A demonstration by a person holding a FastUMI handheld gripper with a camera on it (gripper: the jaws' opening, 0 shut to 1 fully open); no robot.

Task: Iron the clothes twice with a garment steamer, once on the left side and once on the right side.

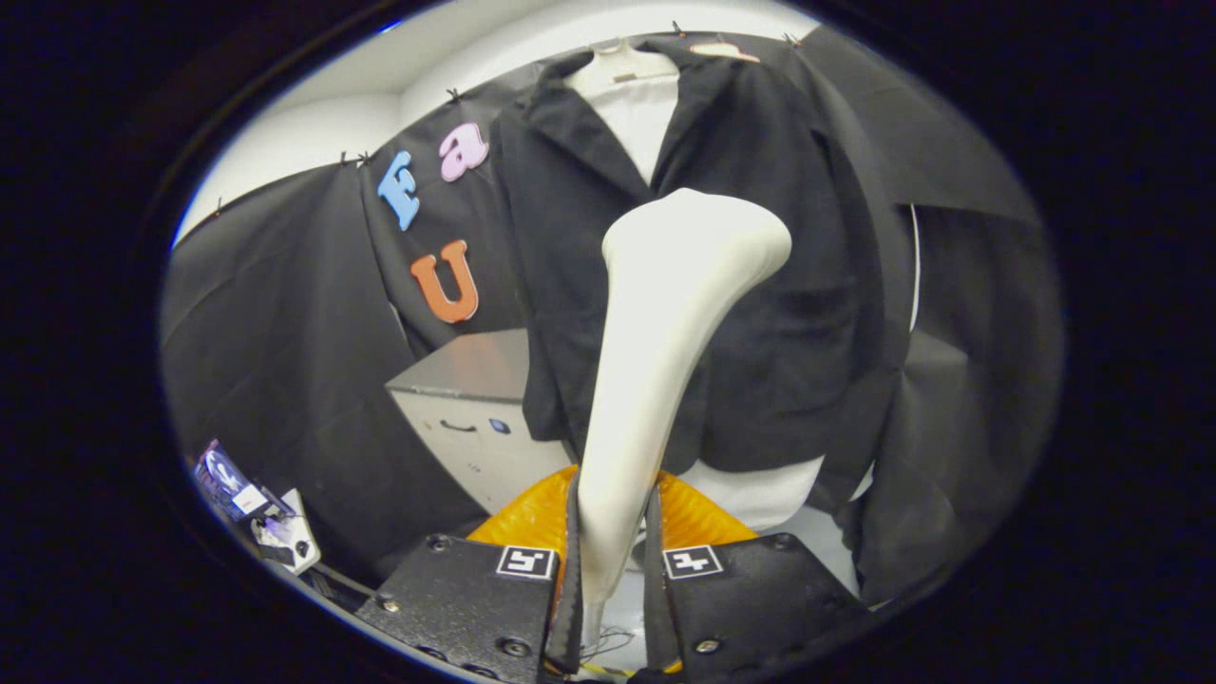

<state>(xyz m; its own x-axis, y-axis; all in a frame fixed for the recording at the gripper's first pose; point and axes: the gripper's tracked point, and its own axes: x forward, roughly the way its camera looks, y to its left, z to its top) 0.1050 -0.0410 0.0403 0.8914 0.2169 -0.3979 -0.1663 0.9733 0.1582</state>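
A white garment steamer (665, 351) stands up between my fingers, handle low and its wide head up in front of the clothes. My gripper (611, 560) is shut on the steamer's handle, both fingers pressing its sides. Beyond the head hangs a black jacket (760, 285) over a white shirt (636, 104) on a hanger. The steamer head sits near the jacket's middle, over the open front; I cannot tell whether it touches the cloth. The shirt's white hem (760, 494) shows below the jacket.
A grey and white cabinet (465, 418) stands left of the jacket, low down. An orange ribbed thing (532, 518) lies just behind my fingers. Some small packets (256, 513) lie at the far left, low. Black cloth walls surround the booth.
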